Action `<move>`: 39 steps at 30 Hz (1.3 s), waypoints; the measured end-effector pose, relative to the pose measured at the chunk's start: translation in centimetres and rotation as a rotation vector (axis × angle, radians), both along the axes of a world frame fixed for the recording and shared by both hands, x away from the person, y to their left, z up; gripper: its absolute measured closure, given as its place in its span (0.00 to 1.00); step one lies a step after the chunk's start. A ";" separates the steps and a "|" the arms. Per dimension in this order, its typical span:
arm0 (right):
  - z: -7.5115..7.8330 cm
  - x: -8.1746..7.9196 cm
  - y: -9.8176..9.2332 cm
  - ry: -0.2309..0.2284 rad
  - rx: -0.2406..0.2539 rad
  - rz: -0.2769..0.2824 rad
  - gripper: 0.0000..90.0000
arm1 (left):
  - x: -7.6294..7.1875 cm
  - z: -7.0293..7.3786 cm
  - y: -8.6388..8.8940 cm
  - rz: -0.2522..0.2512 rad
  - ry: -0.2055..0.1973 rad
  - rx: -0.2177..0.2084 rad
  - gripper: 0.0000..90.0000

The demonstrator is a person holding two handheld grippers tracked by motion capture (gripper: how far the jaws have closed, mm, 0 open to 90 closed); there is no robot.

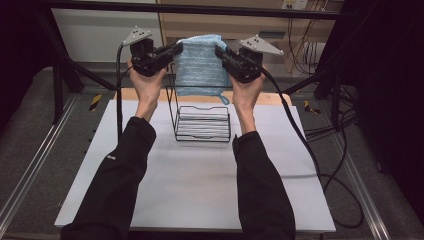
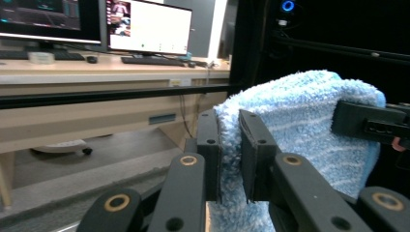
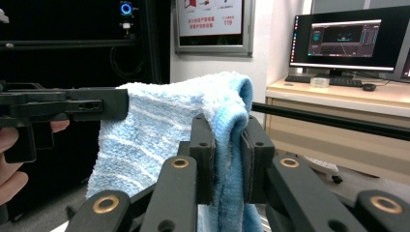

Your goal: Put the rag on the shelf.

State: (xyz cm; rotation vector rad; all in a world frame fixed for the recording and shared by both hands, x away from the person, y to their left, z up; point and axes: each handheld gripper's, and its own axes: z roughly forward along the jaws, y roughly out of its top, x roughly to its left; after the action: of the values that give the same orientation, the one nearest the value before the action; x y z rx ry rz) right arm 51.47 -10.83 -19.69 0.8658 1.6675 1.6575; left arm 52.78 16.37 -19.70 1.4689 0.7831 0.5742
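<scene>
Left gripper (image 1: pixel 176 49) and right gripper (image 1: pixel 220 51) each pinch a top corner of the blue towel (image 1: pixel 199 65), hanging above the wire rack (image 1: pixel 202 122). At twelve o'clock, a poster (image 3: pixel 210 18) reads "119".

Open desk (image 1: pixel 165 190) between and in front of the two forearms, free for passing. Blocked at centre by the black wire rack (image 1: pixel 202 122), standing right below the hanging blue towel (image 1: pixel 200 65). Narrow gaps either side of the rack, beside each wrist. Overhead, a black frame bar (image 1: pixel 200 9) close above both raised grippers; slanted frame legs (image 1: pixel 62 70) flanking the desk's far corners.
</scene>
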 end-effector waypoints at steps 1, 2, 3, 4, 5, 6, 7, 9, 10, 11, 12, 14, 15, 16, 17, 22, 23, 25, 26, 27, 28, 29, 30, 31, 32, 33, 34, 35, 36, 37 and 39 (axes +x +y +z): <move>-0.3 -0.2 -0.1 0.003 0.000 0.003 0.88 | -0.3 -0.3 0.1 -0.010 -0.001 -0.001 0.89; -0.6 -0.5 -0.2 0.008 0.000 0.007 0.88 | -0.5 -0.7 0.1 -0.017 -0.003 -0.006 0.89; -0.9 -0.7 -0.2 0.012 0.004 0.011 0.88 | -0.7 -1.0 0.2 -0.024 -0.001 -0.002 0.89; -1.2 -1.0 -0.3 0.015 0.007 0.016 0.88 | -0.9 -1.3 0.3 -0.027 0.000 -0.008 0.89; -1.5 -1.2 -0.3 0.015 0.007 0.018 0.88 | -1.1 -1.5 0.3 -0.031 0.003 -0.010 0.89; -1.7 -1.3 -0.4 0.015 0.007 0.019 0.88 | -1.3 -1.7 0.3 -0.033 0.003 -0.006 0.89; -1.9 -1.5 -0.4 0.019 0.005 0.020 0.88 | -1.5 -1.9 0.3 -0.035 0.002 0.000 0.89; -2.3 -1.7 -0.4 0.021 0.002 0.021 0.88 | -1.7 -2.1 0.3 -0.040 0.005 0.015 0.89; -2.4 -1.7 -0.5 0.022 0.002 0.023 0.88 | -1.8 -2.2 0.3 -0.042 0.005 0.014 0.89; -2.5 -1.8 -0.5 0.021 0.002 0.026 0.88 | -1.8 -2.3 0.4 -0.048 0.005 0.016 0.89; -2.6 -1.9 -0.5 0.022 0.005 0.029 0.88 | -1.9 -2.3 0.4 -0.052 0.006 0.010 0.89; -2.9 -2.0 -0.6 0.020 -0.001 0.033 0.87 | -2.2 -2.5 0.5 -0.064 0.001 0.011 0.89; -3.0 -2.1 -0.6 0.017 -0.001 0.037 0.87 | -2.3 -2.5 0.6 -0.072 0.000 0.017 0.89; -3.0 -2.2 -0.7 0.012 -0.003 0.041 0.87 | -2.5 -2.6 0.6 -0.076 -0.003 0.012 0.89; -3.1 -2.4 -0.8 0.013 -0.001 0.046 0.87 | -2.6 -2.7 0.7 -0.083 -0.003 0.015 0.89; -3.3 -3.0 -0.7 -0.002 -0.027 0.062 0.86 | -3.3 -3.0 1.2 -0.105 -0.005 0.021 0.88; -3.3 -3.1 -0.7 -0.006 -0.035 0.065 0.86 | -3.6 -3.0 1.3 -0.110 -0.007 0.022 0.88; -3.3 -3.4 -0.7 -0.010 -0.050 0.069 0.85 | -3.9 -3.1 1.4 -0.122 -0.010 0.034 0.88; -3.3 -3.5 -0.8 -0.014 -0.056 0.073 0.85 | -4.1 -3.1 1.4 -0.127 -0.011 0.040 0.88; -3.4 -3.6 -0.9 -0.009 -0.055 0.076 0.85 | -4.2 -3.1 1.4 -0.131 -0.011 0.043 0.88; -3.4 -3.7 -0.9 -0.002 -0.054 0.075 0.85 | -4.4 -3.2 1.3 -0.134 -0.010 0.051 0.88; -3.6 -3.7 -1.0 0.006 -0.057 0.078 0.84 | -4.5 -3.2 1.3 -0.138 -0.010 0.057 0.88; -3.7 -3.7 -1.2 0.010 -0.059 0.080 0.84 | -4.6 -3.3 1.2 -0.142 -0.008 0.062 0.88; -3.8 -3.7 -1.3 0.017 -0.059 0.084 0.84 | -4.7 -3.3 1.2 -0.146 -0.006 0.064 0.88; -4.0 -3.8 -1.4 0.024 -0.059 0.089 0.84 | -4.8 -3.4 1.2 -0.151 -0.004 0.065 0.87; -4.1 -3.9 -1.5 0.025 -0.061 0.095 0.84 | -5.0 -3.4 1.1 -0.153 -0.006 0.069 0.87; -4.2 -4.0 -1.6 0.024 -0.066 0.099 0.84 | -5.1 -3.5 1.1 -0.155 -0.006 0.076 0.87; -4.3 -4.1 -1.7 0.027 -0.068 0.106 0.83 | -5.2 -3.5 1.1 -0.157 -0.006 0.080 0.87; -4.3 -4.2 -1.7 0.024 -0.076 0.111 0.83 | -5.3 -3.6 1.1 -0.159 -0.004 0.079 0.87; -4.4 -4.3 -1.8 0.025 -0.081 0.113 0.83 | -5.4 -3.7 1.2 -0.162 -0.004 0.083 0.87; -4.4 -4.5 -1.9 0.022 -0.094 0.119 0.83 | -5.7 -3.8 1.2 -0.167 0.001 0.094 0.87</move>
State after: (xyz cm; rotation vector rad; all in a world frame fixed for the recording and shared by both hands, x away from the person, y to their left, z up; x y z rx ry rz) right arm 46.94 -12.70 -24.12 0.7546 1.8276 1.6384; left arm 47.13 17.61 -23.52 1.6039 0.6343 0.4884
